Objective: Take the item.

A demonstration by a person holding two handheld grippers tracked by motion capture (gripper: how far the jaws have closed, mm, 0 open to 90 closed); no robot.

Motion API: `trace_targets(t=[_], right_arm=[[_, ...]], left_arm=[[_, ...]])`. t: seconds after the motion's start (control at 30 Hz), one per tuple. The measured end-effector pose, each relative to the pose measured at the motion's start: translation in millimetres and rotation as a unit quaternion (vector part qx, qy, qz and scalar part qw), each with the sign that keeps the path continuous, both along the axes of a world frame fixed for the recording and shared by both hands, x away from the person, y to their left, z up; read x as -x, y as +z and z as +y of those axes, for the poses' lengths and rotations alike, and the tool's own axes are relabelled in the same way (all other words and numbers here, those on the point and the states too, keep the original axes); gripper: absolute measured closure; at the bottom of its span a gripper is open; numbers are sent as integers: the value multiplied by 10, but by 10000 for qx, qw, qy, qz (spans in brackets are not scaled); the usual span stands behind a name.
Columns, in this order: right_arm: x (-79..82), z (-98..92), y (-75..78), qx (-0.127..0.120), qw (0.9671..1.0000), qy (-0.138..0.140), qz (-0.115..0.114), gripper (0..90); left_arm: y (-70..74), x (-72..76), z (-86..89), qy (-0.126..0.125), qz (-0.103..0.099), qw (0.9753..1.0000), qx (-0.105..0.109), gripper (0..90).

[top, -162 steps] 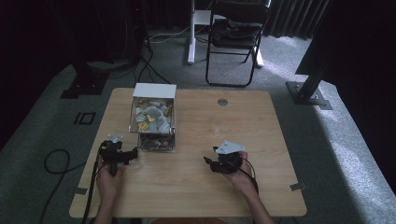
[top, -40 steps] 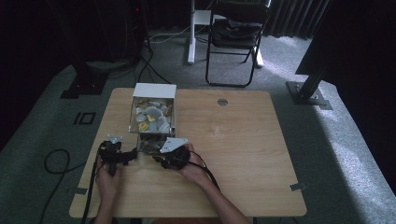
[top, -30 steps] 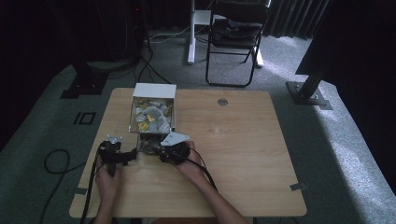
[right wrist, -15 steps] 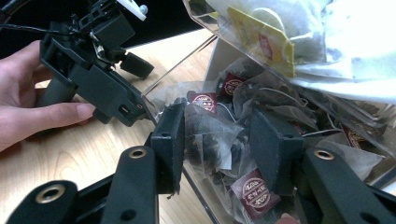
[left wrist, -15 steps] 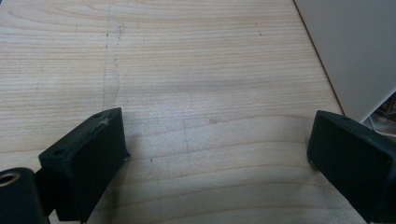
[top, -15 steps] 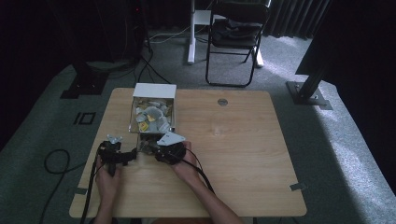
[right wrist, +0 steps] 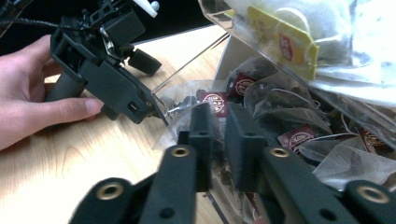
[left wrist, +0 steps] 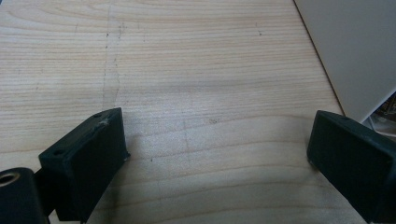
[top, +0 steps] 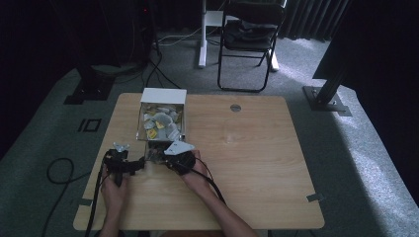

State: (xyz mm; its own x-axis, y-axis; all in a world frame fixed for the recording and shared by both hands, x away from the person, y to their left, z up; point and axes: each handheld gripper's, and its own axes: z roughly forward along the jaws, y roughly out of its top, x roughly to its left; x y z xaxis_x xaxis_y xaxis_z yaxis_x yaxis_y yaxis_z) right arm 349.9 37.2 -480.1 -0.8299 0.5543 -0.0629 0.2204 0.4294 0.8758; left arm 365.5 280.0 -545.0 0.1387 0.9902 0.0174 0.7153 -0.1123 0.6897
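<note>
A clear box (top: 184, 122) with a white back (top: 163, 95) stands at the table's left and holds several tea bags (top: 159, 123). My right gripper (top: 165, 157) reaches into the box's low front opening. In the right gripper view its jaws stand almost together, and my right gripper (right wrist: 218, 114) is shut on a translucent tea bag (right wrist: 187, 100) with a red tag. More red-tagged bags (right wrist: 299, 137) lie beside it, and a yellow-tagged one (right wrist: 285, 42) sits above. My left gripper (top: 133, 163) rests open on the wood left of the box, nothing between its fingers (left wrist: 88, 154).
The wooden table (top: 247, 163) spreads out to the right of the box. The box's white wall (left wrist: 355, 51) stands close to my left gripper's right jaw. A folding chair (top: 249, 29) and a stand base (top: 326, 98) stand beyond the far edge. A round hole (top: 235, 107) sits in the tabletop.
My right gripper crossed from the table's right middle to the box front, then pushed into the lower opening among the tea bags. The left gripper stayed put.
</note>
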Motion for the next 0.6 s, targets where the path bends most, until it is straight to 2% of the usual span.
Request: trace_targets(t=[0.07, 0.17, 0.4, 0.5, 0.53, 0.6], right_arm=[[5, -4, -2, 33, 10000, -18, -24, 900], [6, -17, 0, 23, 10000, -14, -7, 900], [28, -102, 82, -137, 9997, -62, -181, 900], [26, -112, 93, -130, 9998, -39, -137, 893], [16, -122, 77, -210, 9997, -111, -77, 721], [12, -113, 47, -271, 9996, -119, 36, 603]], left_arm=[[0, 0, 0, 0, 0, 10000, -1, 55], [0, 0, 0, 0, 0, 10000, 0, 55], [1, 0, 1, -3, 8, 10000, -1, 55], [1, 0, 0, -2, 8, 10000, -2, 55], [1, 0, 0, -3, 7, 10000, -2, 55], [0, 0, 0, 0, -1, 10000, 0, 55]])
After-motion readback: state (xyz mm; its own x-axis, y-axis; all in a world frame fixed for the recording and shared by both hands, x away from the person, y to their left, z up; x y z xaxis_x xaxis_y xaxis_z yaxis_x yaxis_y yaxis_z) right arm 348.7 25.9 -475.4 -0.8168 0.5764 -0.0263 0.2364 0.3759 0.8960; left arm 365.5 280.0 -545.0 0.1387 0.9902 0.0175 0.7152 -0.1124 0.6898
